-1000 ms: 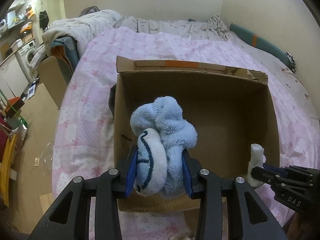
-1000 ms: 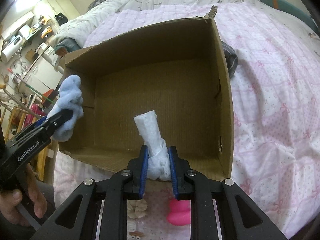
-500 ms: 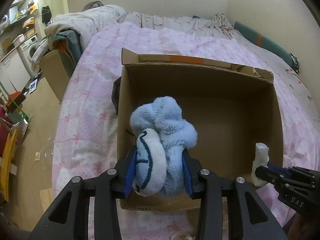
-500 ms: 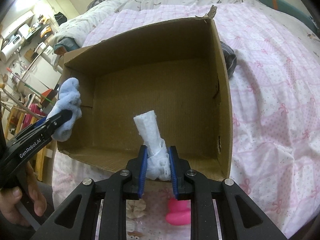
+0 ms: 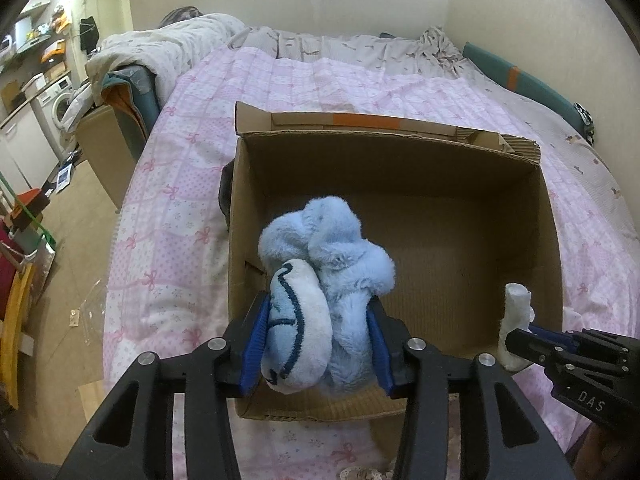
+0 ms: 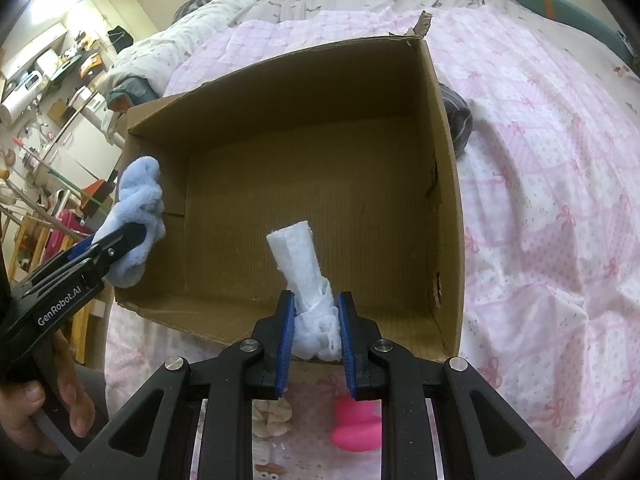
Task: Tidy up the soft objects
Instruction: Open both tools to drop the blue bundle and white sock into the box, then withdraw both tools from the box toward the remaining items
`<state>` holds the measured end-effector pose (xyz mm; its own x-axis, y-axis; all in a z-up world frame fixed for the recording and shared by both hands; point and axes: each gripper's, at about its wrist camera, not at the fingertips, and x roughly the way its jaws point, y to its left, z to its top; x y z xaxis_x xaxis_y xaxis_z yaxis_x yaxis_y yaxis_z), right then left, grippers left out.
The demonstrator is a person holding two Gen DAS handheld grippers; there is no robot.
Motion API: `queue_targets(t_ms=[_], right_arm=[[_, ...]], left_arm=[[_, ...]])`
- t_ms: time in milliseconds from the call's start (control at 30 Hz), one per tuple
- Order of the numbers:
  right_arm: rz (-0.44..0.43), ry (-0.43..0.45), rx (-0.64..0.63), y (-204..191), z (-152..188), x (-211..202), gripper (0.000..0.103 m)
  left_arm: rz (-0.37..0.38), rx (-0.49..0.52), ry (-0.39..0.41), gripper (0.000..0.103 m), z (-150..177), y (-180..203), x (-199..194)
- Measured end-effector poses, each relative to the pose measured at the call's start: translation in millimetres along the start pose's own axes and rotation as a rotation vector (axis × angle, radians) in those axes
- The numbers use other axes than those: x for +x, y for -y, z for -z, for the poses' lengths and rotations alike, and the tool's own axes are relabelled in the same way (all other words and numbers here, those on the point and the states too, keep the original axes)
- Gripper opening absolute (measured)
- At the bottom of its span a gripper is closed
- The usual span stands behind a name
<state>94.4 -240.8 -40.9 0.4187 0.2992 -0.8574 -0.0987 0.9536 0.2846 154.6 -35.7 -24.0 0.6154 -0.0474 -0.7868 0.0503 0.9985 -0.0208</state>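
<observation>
we hold the fluffy blue sock bundle in the left gripper over the cardboard box, jaws opening to drop it; the right gripper clamps the white rolled sock above the near edge.

A pink bow-patterned quilt covers the bed, with a rumpled cream duvet heaped at its far left corner. A washing machine stands beyond, and a yellow wooden piece sits on the floor.
</observation>
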Motion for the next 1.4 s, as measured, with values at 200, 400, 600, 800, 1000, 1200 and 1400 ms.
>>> queue_targets(t_ms=[200, 400, 600, 800, 1000, 1200, 1400], right_arm=[[0.002, 0.000, -0.002, 0.1, -0.3, 0.3, 0.023], [-0.002, 0.002, 0.008, 2.0, -0.7, 0.6, 0.027], [-0.014, 0.038, 0.031, 6.1, -2.5, -5.3, 0.071], [-0.010, 0.079, 0.032, 8.3, -4.0, -13.5, 0.074], [-0.007, 0.084, 0.022, 5.5, -4.4, -17.3, 0.074], [0.008, 0.088, 0.020, 4.3, -1.2, -19.6, 0.074], [0.015, 0.094, 0.036, 7.7, 3.8, -27.5, 0.074]], left_arm=[[-0.005, 0.017, 0.017, 0.049, 0.3, 2.8, -2.5], [-0.001, 0.032, 0.017, 0.065, 0.0, 4.7, -4.6], [-0.010, 0.024, 0.019, 0.066, -1.7, 4.1, -5.6], [-0.013, 0.019, 0.027, 0.067, -1.9, 1.6, -7.7], [-0.017, 0.022, 0.033, 0.067, -0.1, 2.0, -12.3], [-0.017, 0.030, 0.026, 0.067, 5.6, 1.2, -23.1], [-0.030, 0.027, 0.049, 0.067, 9.4, -2.1, -41.2]])
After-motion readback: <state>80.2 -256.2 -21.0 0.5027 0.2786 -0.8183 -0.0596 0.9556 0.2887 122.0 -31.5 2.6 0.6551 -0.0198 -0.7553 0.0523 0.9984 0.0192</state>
